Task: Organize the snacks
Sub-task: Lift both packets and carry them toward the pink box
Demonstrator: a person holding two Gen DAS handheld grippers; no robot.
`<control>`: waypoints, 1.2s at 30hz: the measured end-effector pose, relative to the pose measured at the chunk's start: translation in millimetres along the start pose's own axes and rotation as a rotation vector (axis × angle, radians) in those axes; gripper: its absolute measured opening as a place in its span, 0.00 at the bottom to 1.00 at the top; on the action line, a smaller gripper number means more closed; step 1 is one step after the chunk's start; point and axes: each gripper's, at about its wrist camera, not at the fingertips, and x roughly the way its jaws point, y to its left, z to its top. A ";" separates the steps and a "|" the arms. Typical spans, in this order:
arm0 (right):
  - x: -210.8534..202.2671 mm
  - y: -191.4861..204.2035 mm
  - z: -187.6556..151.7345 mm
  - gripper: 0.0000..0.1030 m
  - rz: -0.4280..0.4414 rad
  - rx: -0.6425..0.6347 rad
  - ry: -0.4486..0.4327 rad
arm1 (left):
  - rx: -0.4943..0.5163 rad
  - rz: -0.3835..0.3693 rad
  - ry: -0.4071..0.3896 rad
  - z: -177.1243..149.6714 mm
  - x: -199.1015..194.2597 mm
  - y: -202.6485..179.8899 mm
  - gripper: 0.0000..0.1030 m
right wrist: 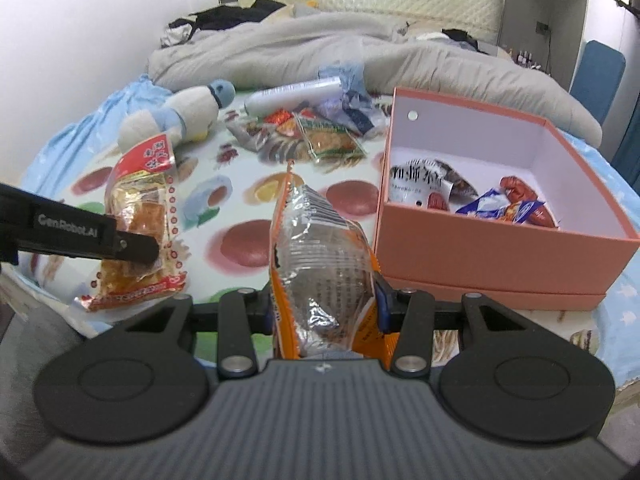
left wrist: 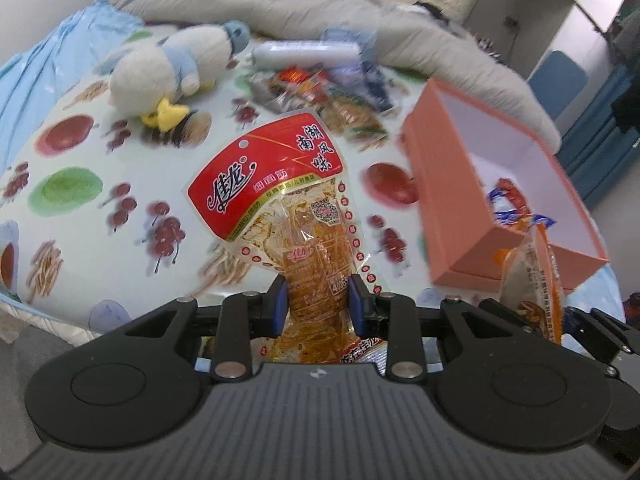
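While my left gripper [left wrist: 318, 300] pinches the red snack pack [left wrist: 280, 184] in its jaws at mid frame, my right gripper [right wrist: 326, 304] pinches the orange snack bag [right wrist: 320, 256]. At right sits the pink box [right wrist: 480, 248] on the bed [right wrist: 240, 200], holding snacks.

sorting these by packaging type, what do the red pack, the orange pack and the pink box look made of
Red pack: glossy clear plastic film, its contents show through below the printed red top.
Orange pack: crinkly foil-like film, silvery and reflective; probably metallised plastic.
Pink box: matte cardboard by its look, with stiff straight walls and a white lining.
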 end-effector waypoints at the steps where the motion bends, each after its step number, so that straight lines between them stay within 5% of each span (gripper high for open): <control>1: -5.8 0.0 2.1 0.45 -0.003 0.001 -0.010 | 0.004 -0.008 -0.009 0.2 -7.0 -2.2 0.34; 18: -62.8 -17.9 10.8 0.45 -0.046 0.070 -0.119 | 0.117 -0.132 -0.080 5.8 -59.5 -55.9 0.34; 36: -51.1 -83.7 25.4 0.46 -0.169 0.183 -0.096 | 0.261 -0.278 -0.008 51.9 -7.8 -149.8 0.34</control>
